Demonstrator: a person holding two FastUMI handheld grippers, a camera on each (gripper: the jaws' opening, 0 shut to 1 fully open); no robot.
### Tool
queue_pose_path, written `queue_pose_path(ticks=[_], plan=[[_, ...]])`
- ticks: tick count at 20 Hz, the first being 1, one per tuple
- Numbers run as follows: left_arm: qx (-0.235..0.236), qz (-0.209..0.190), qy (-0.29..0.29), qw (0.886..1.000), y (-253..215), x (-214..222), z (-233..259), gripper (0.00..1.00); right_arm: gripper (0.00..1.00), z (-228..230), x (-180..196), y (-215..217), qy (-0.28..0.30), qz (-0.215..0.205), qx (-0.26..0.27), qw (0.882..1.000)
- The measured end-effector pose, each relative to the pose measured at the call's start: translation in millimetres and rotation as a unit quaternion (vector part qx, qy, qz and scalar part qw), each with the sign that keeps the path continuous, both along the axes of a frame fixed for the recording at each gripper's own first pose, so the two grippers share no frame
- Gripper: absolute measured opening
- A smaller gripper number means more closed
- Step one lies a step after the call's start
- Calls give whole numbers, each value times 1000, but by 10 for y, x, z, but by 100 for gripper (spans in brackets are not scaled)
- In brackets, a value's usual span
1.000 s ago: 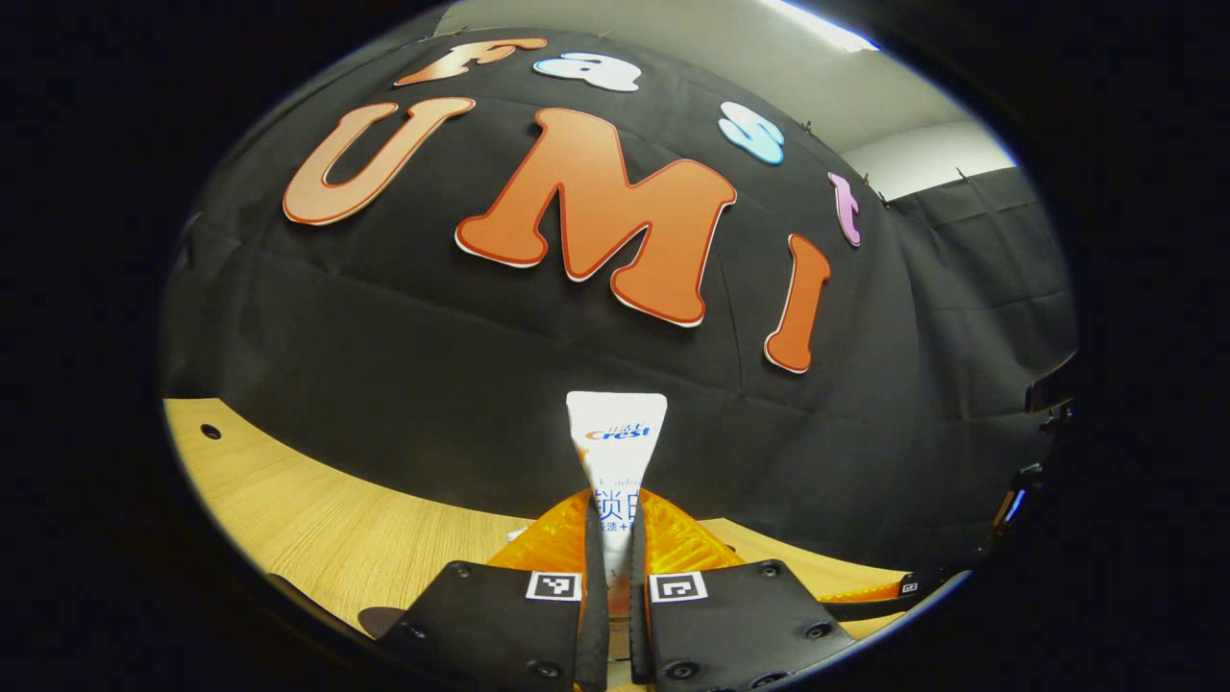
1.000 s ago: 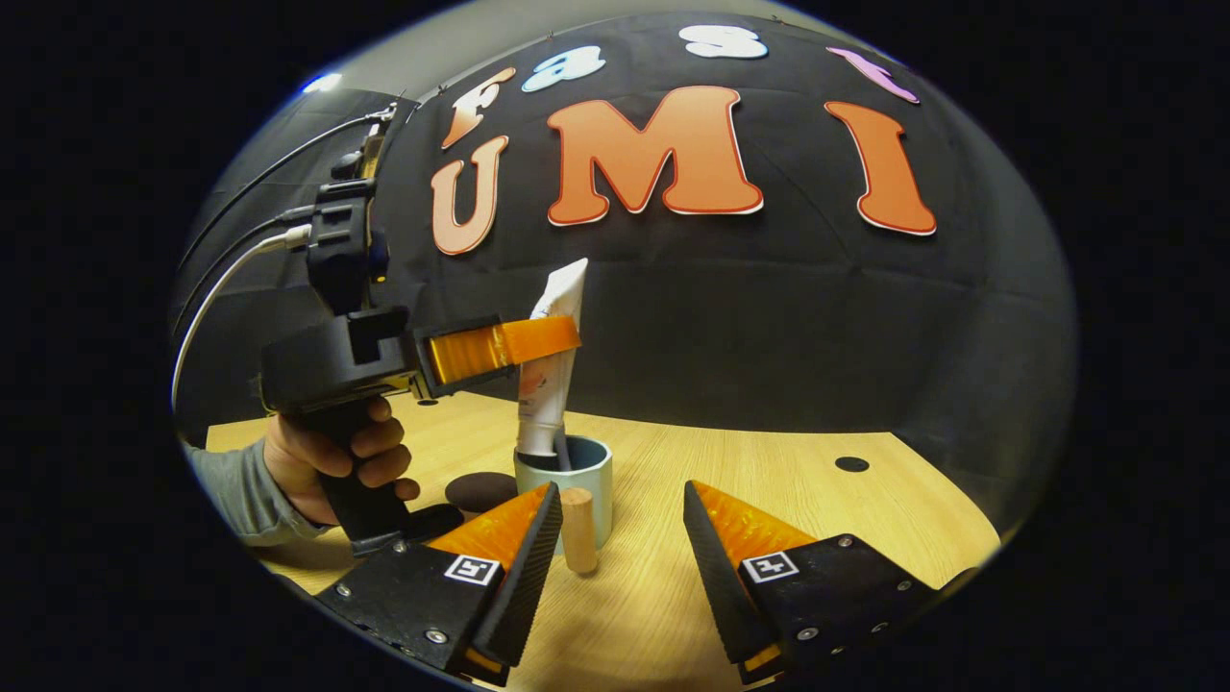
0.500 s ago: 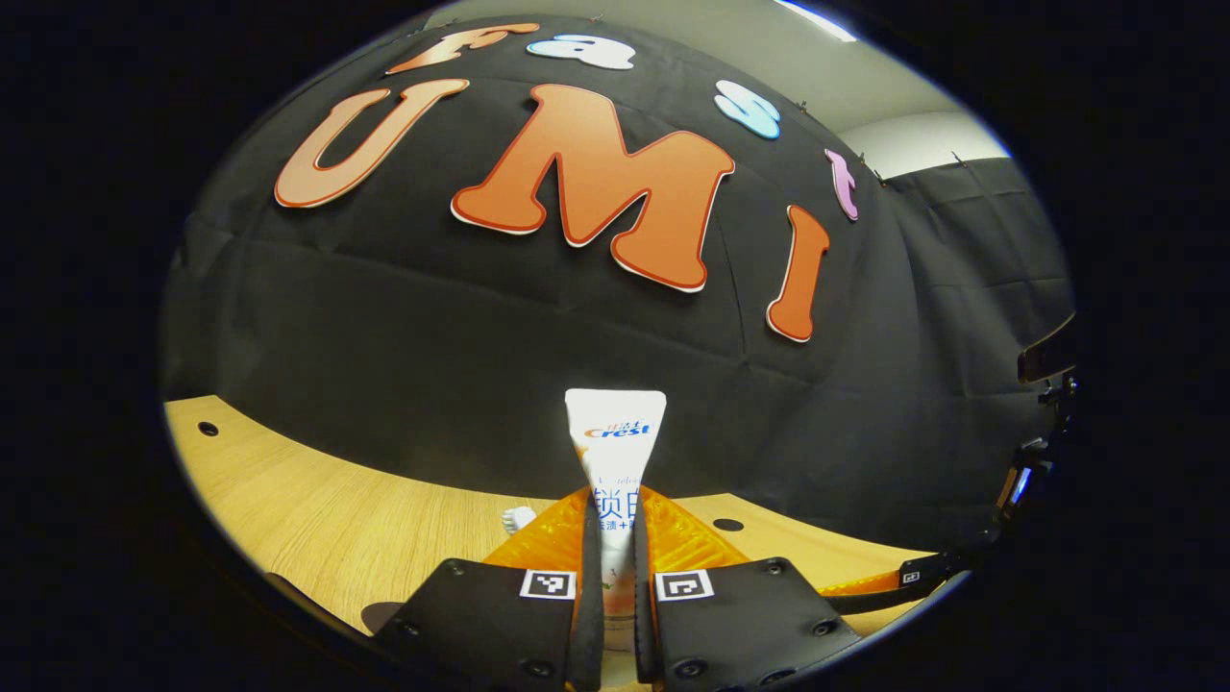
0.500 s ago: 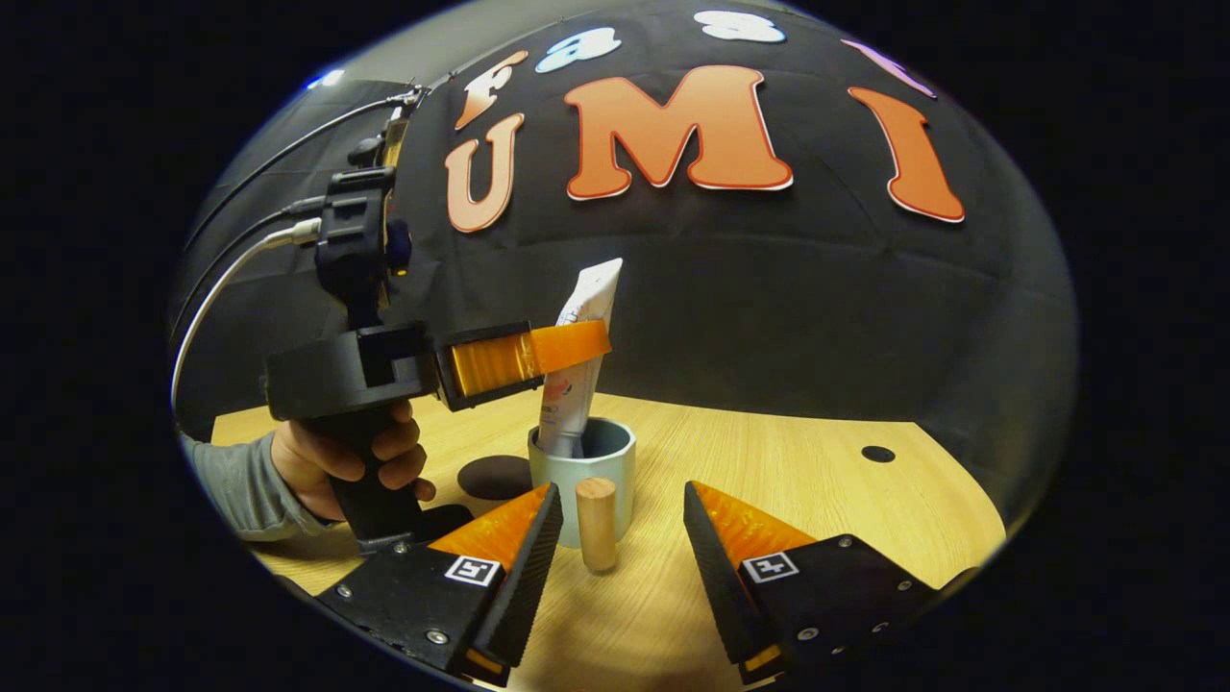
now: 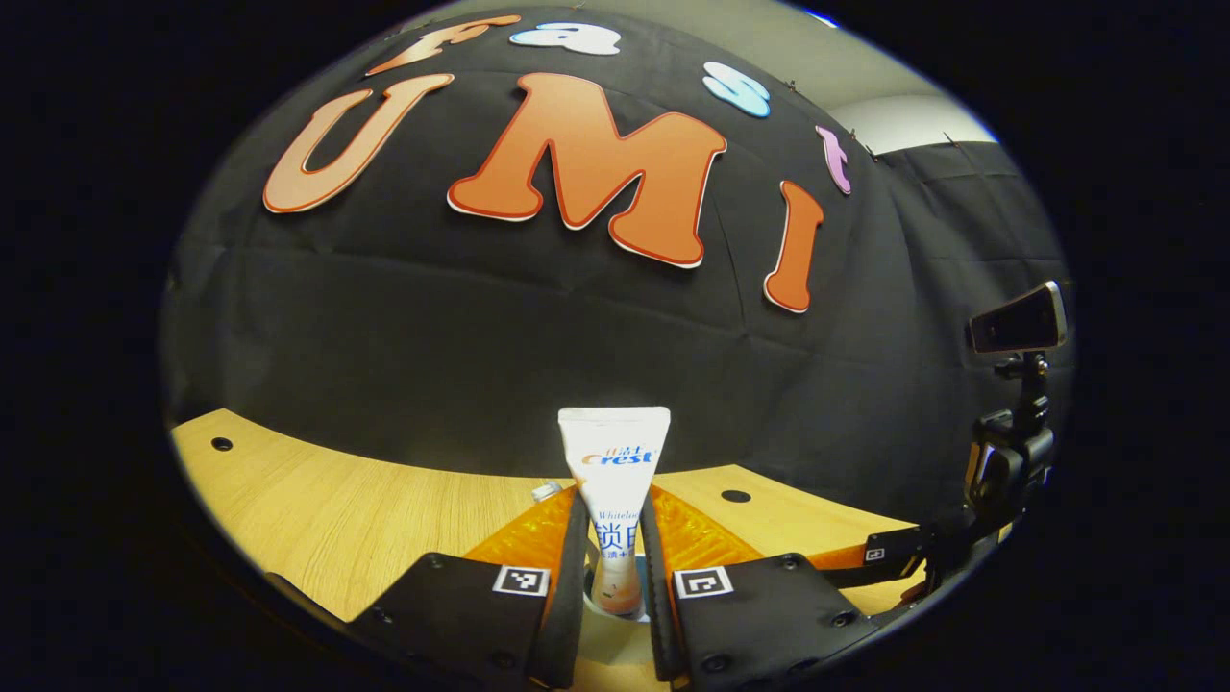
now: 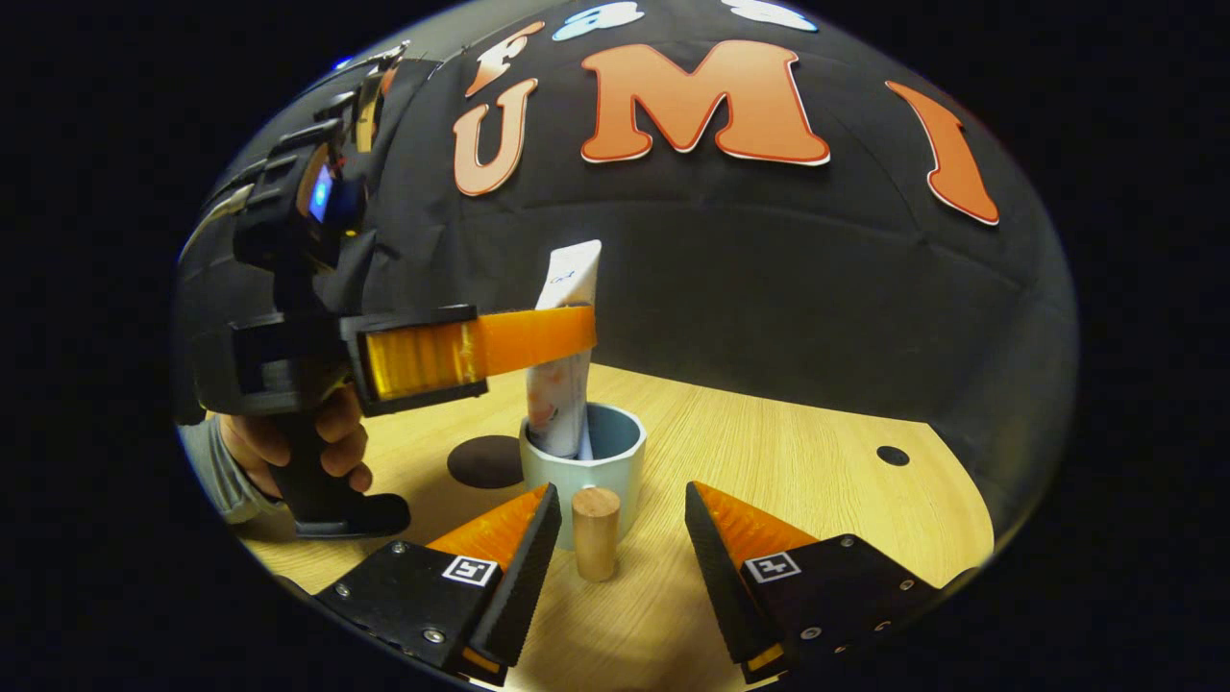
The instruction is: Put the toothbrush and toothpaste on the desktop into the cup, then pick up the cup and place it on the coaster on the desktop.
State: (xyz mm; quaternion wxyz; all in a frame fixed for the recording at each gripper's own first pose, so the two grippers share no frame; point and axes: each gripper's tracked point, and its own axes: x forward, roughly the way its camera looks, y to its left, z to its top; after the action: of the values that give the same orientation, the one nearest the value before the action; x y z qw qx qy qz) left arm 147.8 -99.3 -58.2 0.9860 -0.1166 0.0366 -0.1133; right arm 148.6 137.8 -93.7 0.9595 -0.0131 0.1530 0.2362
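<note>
The white toothpaste tube (image 5: 615,481) stands cap down in the pale blue cup (image 6: 615,466), flat end up. My left gripper (image 5: 613,492) is open a little, its orange fingers (image 6: 533,332) flanking the tube's middle. A white toothbrush head (image 5: 546,491) peeks out behind the left finger. The cup has a wooden peg handle (image 6: 596,529) facing my right gripper (image 6: 622,490), which is open and low on the table, one finger on each side of the handle without touching it. The dark round coaster (image 6: 485,461) lies just left of the cup.
The wooden table (image 6: 788,461) has small dark holes (image 6: 892,455) (image 5: 735,496) (image 5: 222,444). A hand (image 6: 336,452) in a grey sleeve holds the left gripper's grip left of the coaster. The right gripper's finger (image 5: 894,556) and camera mount (image 5: 1019,327) show at the far right.
The left gripper's fingers have parted slightly around the tube, and the tube has sunk lower into the cup. The right gripper has come a bit closer to the cup's handle.
</note>
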Motion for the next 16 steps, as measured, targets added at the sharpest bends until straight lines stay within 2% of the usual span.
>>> queue_pose_path(ticks=[2, 5, 9, 10, 14, 16], plan=[[9, -7, 11, 1000, 6, -46, -15, 39, 78, -36, 28, 26, 12, 7, -12, 1000], [15, -15, 15, 1000, 31, -92, -7, 56, 78, -55, 47, 72, 23, 18, -24, 999], [29, -7, -1, 1000, 149, -175, 134, 59, 79, -100, 58, 122, 37, 29, -46, 998], [38, -3, 1, 999, 195, -198, 152, 68, 79, -100, 54, 127, 41, 34, -53, 997], [55, 21, -2, 998, 428, -311, 251, 85, 80, -143, 25, 176, 66, 53, -80, 993], [56, 34, -4, 998, 566, -393, 283, 84, 79, -145, 56, 181, 84, 58, -95, 990]])
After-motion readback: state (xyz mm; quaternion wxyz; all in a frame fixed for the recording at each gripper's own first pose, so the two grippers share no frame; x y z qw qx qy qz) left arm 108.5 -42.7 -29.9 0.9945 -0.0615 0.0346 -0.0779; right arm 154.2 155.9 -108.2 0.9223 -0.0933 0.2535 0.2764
